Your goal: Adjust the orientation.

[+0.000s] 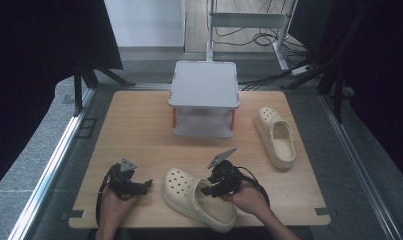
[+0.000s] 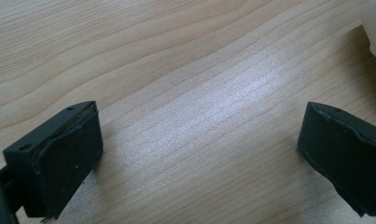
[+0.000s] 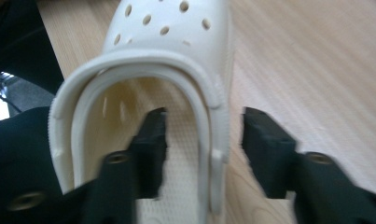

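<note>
A grey box stands at twelve o'clock on the wooden table. A second clog lies at two o'clock. Cables trail across the floor beyond.

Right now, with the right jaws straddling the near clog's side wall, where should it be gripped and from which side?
Probably the side wall of the near clog at its foot opening, coming from the heel end. The right gripper already has one jaw inside the opening and one outside; that thin upright rim suits a pinch better than the rounded, perforated toe.
</note>
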